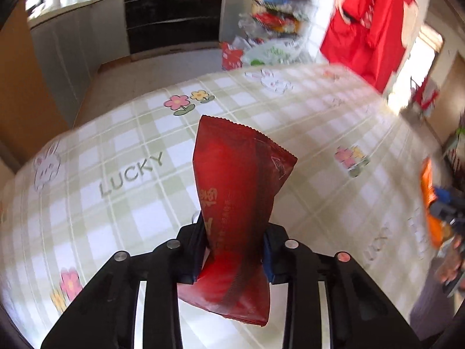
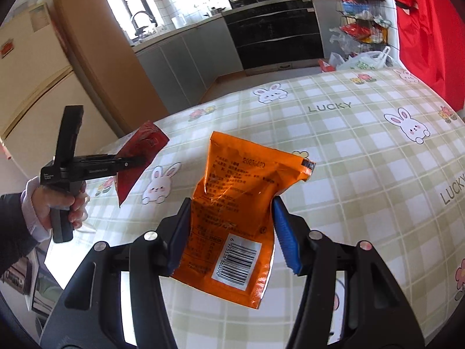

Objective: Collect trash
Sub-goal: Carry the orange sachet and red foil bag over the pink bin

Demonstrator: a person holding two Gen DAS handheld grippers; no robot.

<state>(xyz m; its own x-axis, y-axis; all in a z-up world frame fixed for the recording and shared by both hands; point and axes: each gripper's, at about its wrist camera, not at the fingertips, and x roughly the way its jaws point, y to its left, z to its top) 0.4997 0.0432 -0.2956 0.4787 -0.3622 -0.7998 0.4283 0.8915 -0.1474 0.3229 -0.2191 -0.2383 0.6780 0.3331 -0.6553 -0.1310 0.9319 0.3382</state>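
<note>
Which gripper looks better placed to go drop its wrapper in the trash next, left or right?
Neither has a clear edge. The left gripper is shut on the red wrapper, the right gripper on the orange snack bag, both lifted above the checked tablecloth. No bin shows in either view, so nearness cannot be judged.

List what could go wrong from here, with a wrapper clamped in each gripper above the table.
The red wrapper is pinched low in the left gripper; its twisted top could slip out. The orange packet is crumpled in the right gripper, which may hold it only loosely. Either could drop onto the checked tablecloth.
</note>
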